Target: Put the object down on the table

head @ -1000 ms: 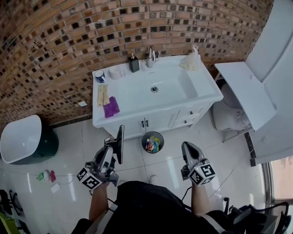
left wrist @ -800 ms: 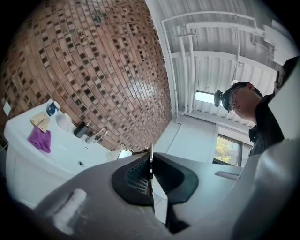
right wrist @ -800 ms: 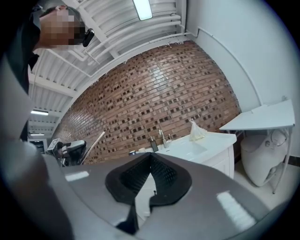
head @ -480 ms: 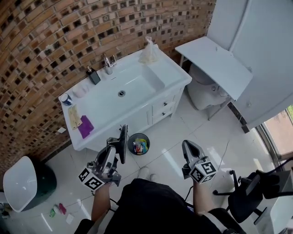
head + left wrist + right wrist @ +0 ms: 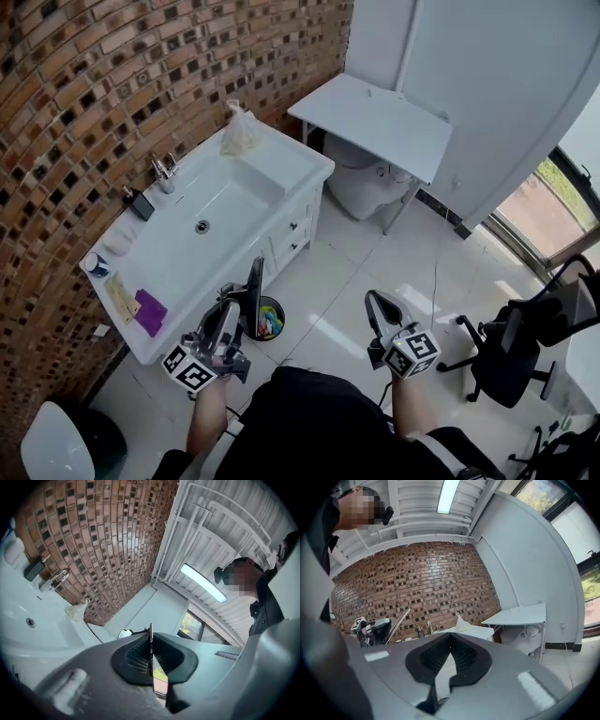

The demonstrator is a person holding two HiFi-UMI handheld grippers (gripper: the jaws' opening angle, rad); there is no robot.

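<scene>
Brick wall point(image 5: 112, 84) on left, brown with dark inserts. White wall point(image 5: 487, 66) far side, window point(image 5: 551, 190) low at right, daylight coming in. Floor point(image 5: 394, 272) glossy white tile. White vanity counter point(image 5: 292, 155) against brick, basin point(image 5: 220, 202) sunk in, faucet point(image 5: 161, 172) at back. Small bin point(image 5: 267, 321) on floor just beside vanity front. White table point(image 5: 375, 117) near vanity end, white toilet-like fixture point(image 5: 361, 187) under it. Black office chair point(image 5: 506, 356) at right. Strip light point(image 5: 449, 493) on white slatted ceiling point(image 5: 417, 508).

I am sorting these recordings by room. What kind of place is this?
Most likely a bathroom: a white sink with a tap stands against a tiled wall, and what looks like a toilet sits under a white table.
</scene>
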